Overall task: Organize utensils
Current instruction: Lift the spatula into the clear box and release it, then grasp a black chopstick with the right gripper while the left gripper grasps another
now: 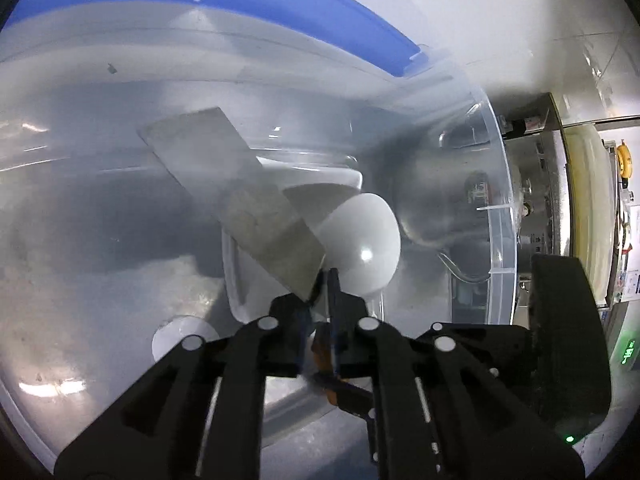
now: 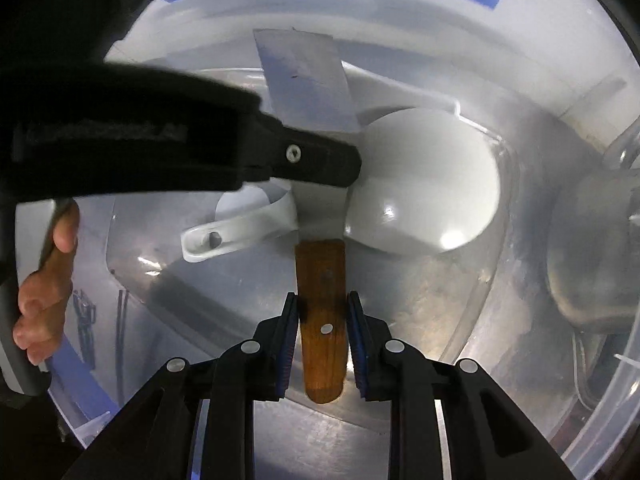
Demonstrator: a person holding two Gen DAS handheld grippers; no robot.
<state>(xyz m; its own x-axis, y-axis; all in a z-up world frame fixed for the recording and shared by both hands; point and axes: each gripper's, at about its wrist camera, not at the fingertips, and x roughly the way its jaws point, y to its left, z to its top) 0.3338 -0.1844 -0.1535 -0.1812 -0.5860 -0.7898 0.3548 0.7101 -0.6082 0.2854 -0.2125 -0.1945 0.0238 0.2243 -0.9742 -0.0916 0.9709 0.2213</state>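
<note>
While your right tongs (image 2: 322,308) clamp the wooden handle (image 2: 322,320) of the scraper (image 2: 304,80), treat it as stiff and light; hold mid-handle, as the steel blade looks slick and sharp-edged. Your left tongs (image 1: 323,280) are clenched on that same tool near the blade's base. Beyond, inside the clear bin (image 2: 592,380), white scoops (image 2: 424,184) crowd the blade's path; the blue lid (image 1: 280,8) lies farthest.

Dim, cool light. Small glare spots on the glossy white plastic ladle bowl (image 2: 424,184) and clear plastic bin wall (image 1: 500,208). Heavy fisheye bending, black corners. Hazy left-wrist view; blurred black hand-held gripper (image 2: 320,160) across upper-left right-wrist frame.
</note>
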